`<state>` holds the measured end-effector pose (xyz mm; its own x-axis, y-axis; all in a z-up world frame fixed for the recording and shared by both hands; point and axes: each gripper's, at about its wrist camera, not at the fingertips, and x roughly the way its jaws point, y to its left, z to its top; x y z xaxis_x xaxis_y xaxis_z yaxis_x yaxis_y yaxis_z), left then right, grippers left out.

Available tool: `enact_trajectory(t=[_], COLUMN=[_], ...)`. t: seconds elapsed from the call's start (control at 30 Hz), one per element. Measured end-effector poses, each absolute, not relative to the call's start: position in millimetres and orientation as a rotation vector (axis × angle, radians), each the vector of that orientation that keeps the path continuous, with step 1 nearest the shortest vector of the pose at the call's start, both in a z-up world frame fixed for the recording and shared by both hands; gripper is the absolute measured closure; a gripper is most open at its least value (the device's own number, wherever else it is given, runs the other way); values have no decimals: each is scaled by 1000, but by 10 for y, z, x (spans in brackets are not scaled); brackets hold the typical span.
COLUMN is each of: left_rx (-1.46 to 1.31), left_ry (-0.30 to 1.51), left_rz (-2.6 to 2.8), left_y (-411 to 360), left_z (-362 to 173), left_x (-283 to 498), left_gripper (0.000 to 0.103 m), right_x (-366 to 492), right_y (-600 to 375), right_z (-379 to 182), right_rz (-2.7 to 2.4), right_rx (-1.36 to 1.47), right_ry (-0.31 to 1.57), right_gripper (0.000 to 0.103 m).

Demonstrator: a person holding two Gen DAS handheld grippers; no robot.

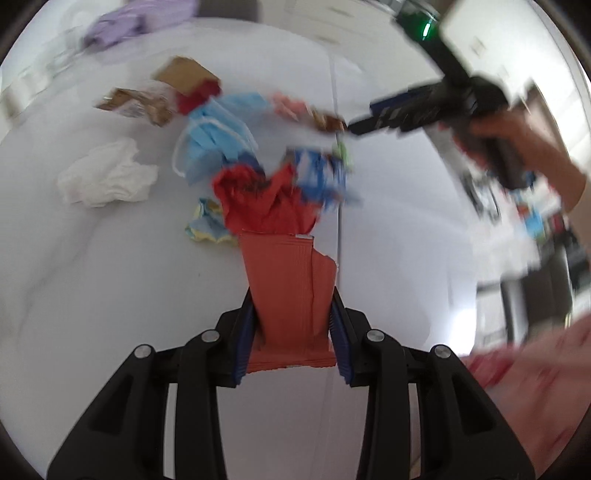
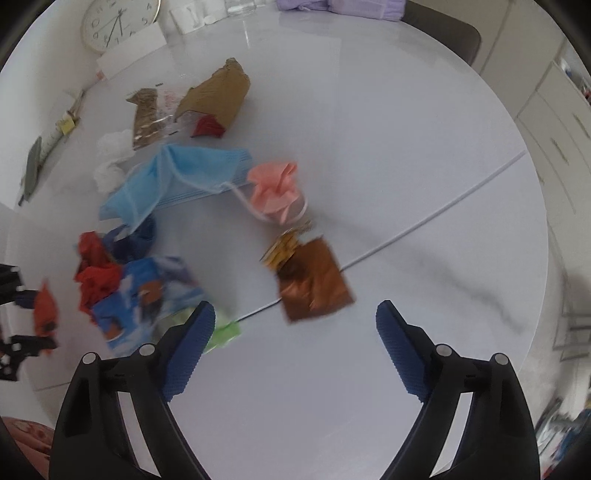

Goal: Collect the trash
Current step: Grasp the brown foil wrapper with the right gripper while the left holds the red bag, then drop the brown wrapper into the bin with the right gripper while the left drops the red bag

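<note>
My left gripper is shut on an orange-red snack wrapper, held up over the white table. It also shows at the left edge of the right wrist view, where the wrapper hangs between its fingers. My right gripper is open with nothing between its pads, just above a brown foil wrapper. A pile of trash lies beyond: a blue face mask, pink crumpled paper, red crumpled paper, a blue printed wrapper, a green scrap and a white tissue.
Torn brown cardboard and a clear seed packet lie further back. A wall clock leans at the table's far edge beside a purple cloth. A seam crosses the tabletop. White cabinets stand to the right.
</note>
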<state>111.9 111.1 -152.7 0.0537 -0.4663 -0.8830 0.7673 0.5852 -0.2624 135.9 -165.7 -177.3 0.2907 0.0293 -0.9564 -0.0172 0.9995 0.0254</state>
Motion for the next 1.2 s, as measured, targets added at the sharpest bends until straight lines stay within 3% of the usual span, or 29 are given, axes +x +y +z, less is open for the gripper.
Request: enact_trajectory(t=[0.13, 0.3, 0.33, 0.43, 0.47, 0.87, 1.2], left_rx=[212, 159, 156, 165, 180, 269, 353], left_ry=[1170, 1140, 1135, 1126, 1122, 1078, 1114], left_rz=[-878, -853, -858, -857, -852, -790, -937], left_y=[1007, 644, 604, 495, 470, -51, -1139], left_z=[-1344, -1189, -1161, -1115, -1101, -930, -856], left_x=[1008, 852, 838, 840, 824, 400, -469], left_gripper=[67, 67, 67, 67, 67, 66, 66], right_x=[1557, 1663, 1672, 1690, 1696, 795, -596], right_y=[-1730, -1802, -1826, -1888, -1885, -1961, -2562], right_z=[-1914, -2071, -2073, -2044, -2018, -1142, -669], right_rz=[79, 98, 97, 94, 89, -46, -175], right_rx=[-11, -17, -10, 22, 20, 49, 120], right_ry=[1309, 1335, 1335, 1323, 1315, 1151, 1095], right_gripper=[28, 50, 59, 66, 76, 78, 77])
